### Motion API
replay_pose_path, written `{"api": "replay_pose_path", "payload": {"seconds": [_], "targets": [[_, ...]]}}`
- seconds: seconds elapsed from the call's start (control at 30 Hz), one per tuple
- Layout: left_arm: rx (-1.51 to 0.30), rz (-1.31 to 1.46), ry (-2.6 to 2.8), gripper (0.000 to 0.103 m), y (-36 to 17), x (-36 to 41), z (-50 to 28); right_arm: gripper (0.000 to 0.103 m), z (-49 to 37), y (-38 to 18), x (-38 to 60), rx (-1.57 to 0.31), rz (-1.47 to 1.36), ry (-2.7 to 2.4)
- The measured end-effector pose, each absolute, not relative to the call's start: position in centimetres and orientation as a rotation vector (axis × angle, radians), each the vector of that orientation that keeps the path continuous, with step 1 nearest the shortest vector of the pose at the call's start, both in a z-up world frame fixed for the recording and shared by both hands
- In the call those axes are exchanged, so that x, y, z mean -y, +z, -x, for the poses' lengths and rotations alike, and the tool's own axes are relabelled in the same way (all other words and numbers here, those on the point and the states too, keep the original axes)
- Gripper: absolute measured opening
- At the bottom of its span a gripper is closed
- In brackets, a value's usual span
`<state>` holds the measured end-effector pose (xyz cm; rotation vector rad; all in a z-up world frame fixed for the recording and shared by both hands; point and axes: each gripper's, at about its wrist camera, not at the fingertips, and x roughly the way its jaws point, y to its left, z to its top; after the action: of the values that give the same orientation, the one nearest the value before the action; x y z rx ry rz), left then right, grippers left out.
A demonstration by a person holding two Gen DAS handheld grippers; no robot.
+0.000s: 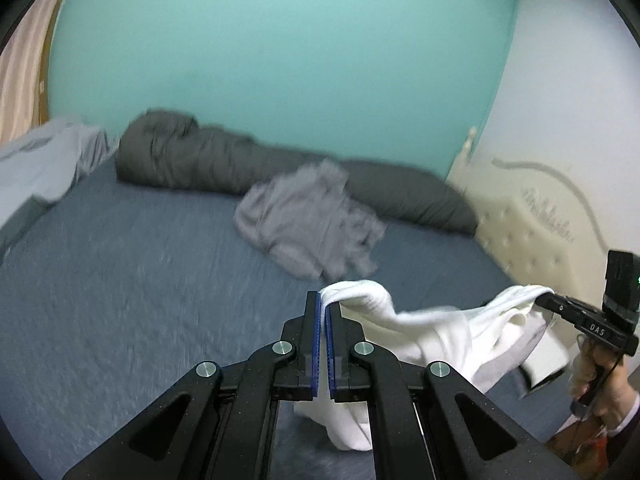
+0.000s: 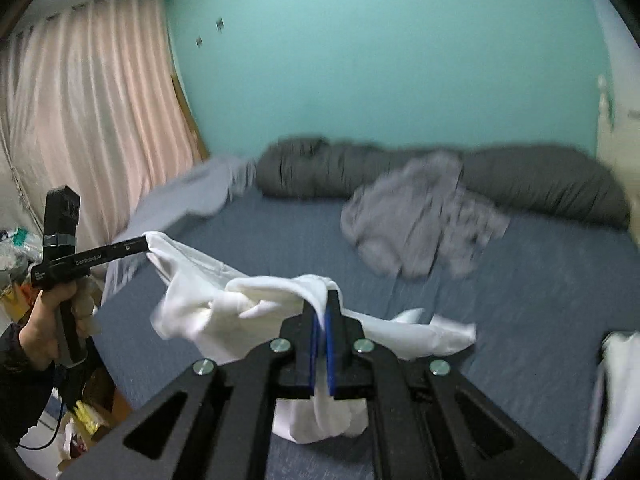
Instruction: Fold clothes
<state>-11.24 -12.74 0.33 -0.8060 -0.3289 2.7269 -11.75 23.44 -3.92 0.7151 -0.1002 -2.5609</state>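
Light was soft, even and cool, casting no hard shadows. Both fisheye views bowed strongly, black vignettes filling the corners. Motion blur smeared the crumpled grey garment (image 1: 308, 220) and dark grey rolled duvet (image 2: 440, 172); the near black gripper linkages stayed sharp. The pale pink curtain (image 2: 92, 120) glowed faintly, backlit.

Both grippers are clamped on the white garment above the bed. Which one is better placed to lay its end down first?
Probably right. Cloth trailing from the right gripper already reaches the blue sheet, while the white garment at the left gripper hangs higher, clear of it.
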Motion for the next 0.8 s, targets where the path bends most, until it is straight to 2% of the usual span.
{"api": "replay_pose_path", "payload": {"seconds": [0.2, 0.37, 0.43, 0.53, 0.8], "targets": [[0.248, 0.649, 2.765, 0.002, 10.3, 11.8, 9.1, 0.003, 7.9, 7.3, -25.4, 0.042, -0.510, -2.649], [0.185, 0.611, 2.755, 0.002, 14.3, 10.5, 7.6, 0.003, 5.7, 11.3, -25.7, -0.013, -0.459, -2.663], [0.168, 0.640, 2.740, 0.002, 14.0, 10.0, 7.5, 0.003, 5.4, 10.0, -25.5, -0.044, -0.516, -2.650], [0.169, 0.729, 2.712, 0.002, 11.0, 9.8, 7.9, 0.003, 5.9, 5.2, -25.1, -0.066, -0.659, -2.615], [0.149, 1.090, 2.606, 0.002, -4.2, 8.9, 9.2, 0.003, 6.7, -12.9, -24.5, -0.013, -1.069, -2.461]]}}
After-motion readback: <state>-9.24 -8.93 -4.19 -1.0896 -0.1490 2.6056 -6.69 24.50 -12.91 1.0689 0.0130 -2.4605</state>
